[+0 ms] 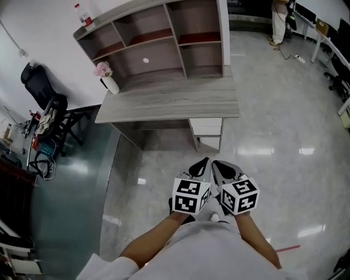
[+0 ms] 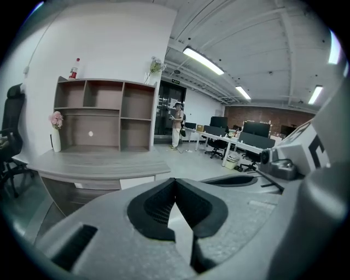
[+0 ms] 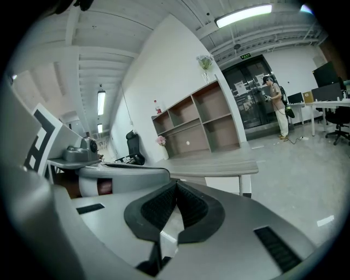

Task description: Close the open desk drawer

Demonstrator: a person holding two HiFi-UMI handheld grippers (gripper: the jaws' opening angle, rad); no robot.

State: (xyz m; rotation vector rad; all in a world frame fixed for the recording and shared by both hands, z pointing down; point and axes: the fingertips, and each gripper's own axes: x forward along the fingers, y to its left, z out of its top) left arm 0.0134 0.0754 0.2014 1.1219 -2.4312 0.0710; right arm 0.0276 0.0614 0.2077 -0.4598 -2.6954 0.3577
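A grey wooden desk [image 1: 164, 101] carries a shelf unit [image 1: 158, 38] at its back. Under its right end are white drawers [image 1: 206, 127], and the upper front stands out a little from the lower one. In the left gripper view the drawers [image 2: 136, 182] show below the desk top, and in the right gripper view the drawers [image 3: 223, 185] show the same way. My left gripper [image 1: 205, 161] and right gripper [image 1: 215, 163] hang side by side over the floor, a short way in front of the drawers. Both are shut with nothing between their jaws. Neither touches the desk.
A black office chair [image 1: 41, 87] and clutter stand left of the desk. A vase of pink flowers [image 1: 108, 76] sits on the desk top, and a bottle [image 1: 83, 15] on the shelf. A person [image 1: 280, 22] stands far back by white desks [image 1: 328, 38]. Glossy floor surrounds me.
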